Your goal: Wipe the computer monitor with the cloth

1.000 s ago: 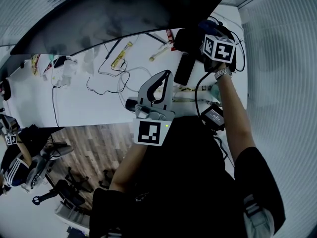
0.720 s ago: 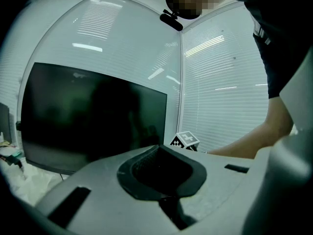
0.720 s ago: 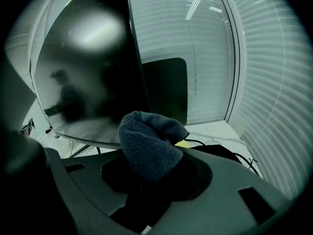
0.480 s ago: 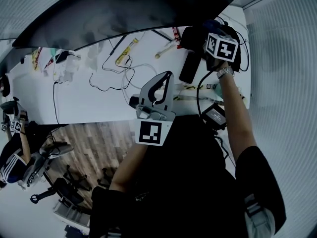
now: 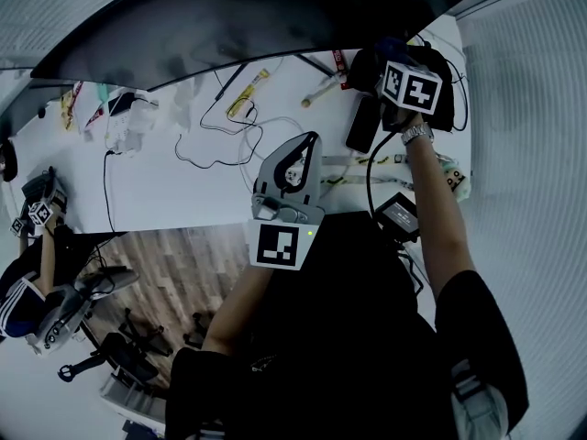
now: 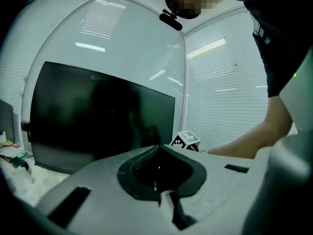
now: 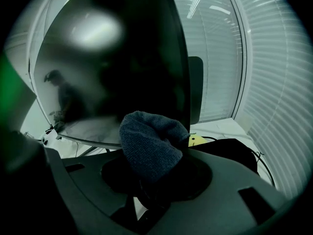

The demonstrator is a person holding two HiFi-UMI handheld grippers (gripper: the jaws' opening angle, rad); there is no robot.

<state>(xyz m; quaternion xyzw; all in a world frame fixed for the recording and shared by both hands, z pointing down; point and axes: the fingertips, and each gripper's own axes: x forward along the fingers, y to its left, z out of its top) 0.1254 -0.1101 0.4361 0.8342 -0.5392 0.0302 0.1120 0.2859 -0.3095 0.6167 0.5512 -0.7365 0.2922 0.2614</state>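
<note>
Above, dark curved monitor [image 5: 229, 26] spanning the far side of a white desk [image 5: 174, 191], screen blank. Right tongs [image 5: 381, 58] raised at the monitor's right end, jaws clamped on a bunched blue-grey cloth [image 7: 149, 148] — cloth standing up out of the jaws, just in front of the screen's right edge; contact with the glass not discernible. Marker cube [image 5: 410, 88] on the right tongs turned toward the head camera, wristwatch [image 5: 415, 134] on the arm just below it. Left tongs [image 5: 303, 149] held upright over the near edge of the desk, well apart from the monitor, jaws pressed together with nothing between them. Loose white cables [image 5: 220, 140] looped across the desk between the left tongs and the monitor. Dark flat slab [image 5: 364, 122], phone-like, lying beside the right arm; black power brick [image 5: 396, 214] near the desk's right front corner. Small yellow object [image 7: 198, 140] on the desk behind the cloth, partly hidden. Window blinds [image 5: 523, 108] to the right. At far left — second person [image 5: 27, 291] beside the desk, holding another marked gripper [image 5: 38, 214].
</note>
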